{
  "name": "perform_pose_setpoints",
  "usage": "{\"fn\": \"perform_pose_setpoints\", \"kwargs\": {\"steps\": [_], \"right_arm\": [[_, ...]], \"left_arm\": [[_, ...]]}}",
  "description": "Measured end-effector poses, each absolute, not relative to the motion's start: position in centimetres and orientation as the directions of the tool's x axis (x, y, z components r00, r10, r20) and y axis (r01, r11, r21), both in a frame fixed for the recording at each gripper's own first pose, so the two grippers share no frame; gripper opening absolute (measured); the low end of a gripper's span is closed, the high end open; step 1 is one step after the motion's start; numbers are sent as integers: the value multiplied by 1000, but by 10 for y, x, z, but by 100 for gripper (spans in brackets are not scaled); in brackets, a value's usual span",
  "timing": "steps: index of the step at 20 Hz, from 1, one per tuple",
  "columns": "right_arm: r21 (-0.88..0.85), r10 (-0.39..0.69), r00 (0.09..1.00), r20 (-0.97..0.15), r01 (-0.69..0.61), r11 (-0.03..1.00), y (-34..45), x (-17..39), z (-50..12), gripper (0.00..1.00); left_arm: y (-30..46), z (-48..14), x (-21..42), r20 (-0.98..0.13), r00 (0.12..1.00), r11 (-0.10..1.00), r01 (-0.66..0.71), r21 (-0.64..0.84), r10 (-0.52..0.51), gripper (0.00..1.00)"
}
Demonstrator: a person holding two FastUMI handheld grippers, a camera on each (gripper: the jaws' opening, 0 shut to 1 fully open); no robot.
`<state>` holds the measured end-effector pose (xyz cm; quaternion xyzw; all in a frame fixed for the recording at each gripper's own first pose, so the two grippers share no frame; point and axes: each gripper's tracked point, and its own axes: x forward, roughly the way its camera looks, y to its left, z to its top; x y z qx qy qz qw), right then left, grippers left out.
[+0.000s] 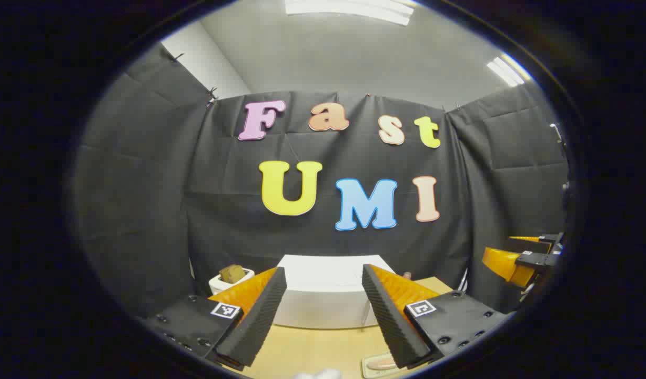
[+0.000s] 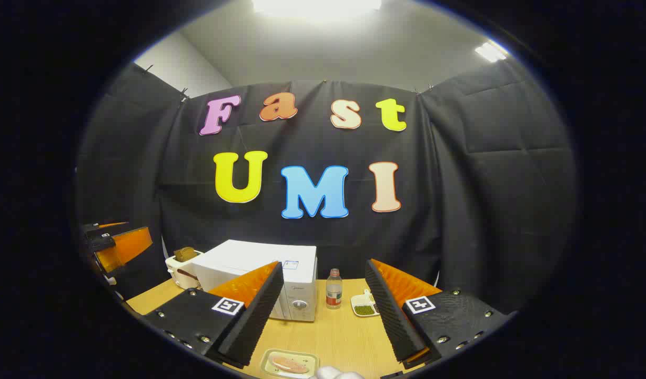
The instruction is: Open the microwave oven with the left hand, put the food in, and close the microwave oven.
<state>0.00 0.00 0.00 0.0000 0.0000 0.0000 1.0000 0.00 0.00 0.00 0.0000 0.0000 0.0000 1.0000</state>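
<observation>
Both grippers, the left gripper (image 1: 323, 316) and the right gripper (image 2: 323, 316), had their jaws spread wide and held nothing. The food (image 2: 288, 363) lay on a tray (image 2: 307, 357) nearby. Farther back stood the shut microwave (image 2: 260, 284) on the table (image 2: 344, 331).

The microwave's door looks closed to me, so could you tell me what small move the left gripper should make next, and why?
Probably ease the left gripper forward toward the microwave. Its fingers stand apart with nothing between them, the door is shut, and the food tray sits on the table in front, not yet picked up. The door has to open first, so closing in on its front seems the sensible step.
</observation>
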Motion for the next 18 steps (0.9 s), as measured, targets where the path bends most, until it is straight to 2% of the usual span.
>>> {"fn": "perform_pose_setpoints", "kwargs": {"steps": [18], "right_arm": [[-2,-28,1000,3,28,1000,-10,2,3,96]], "left_arm": [[-1,-33,12,-33,999,1000,-11,4,11,98]]}}
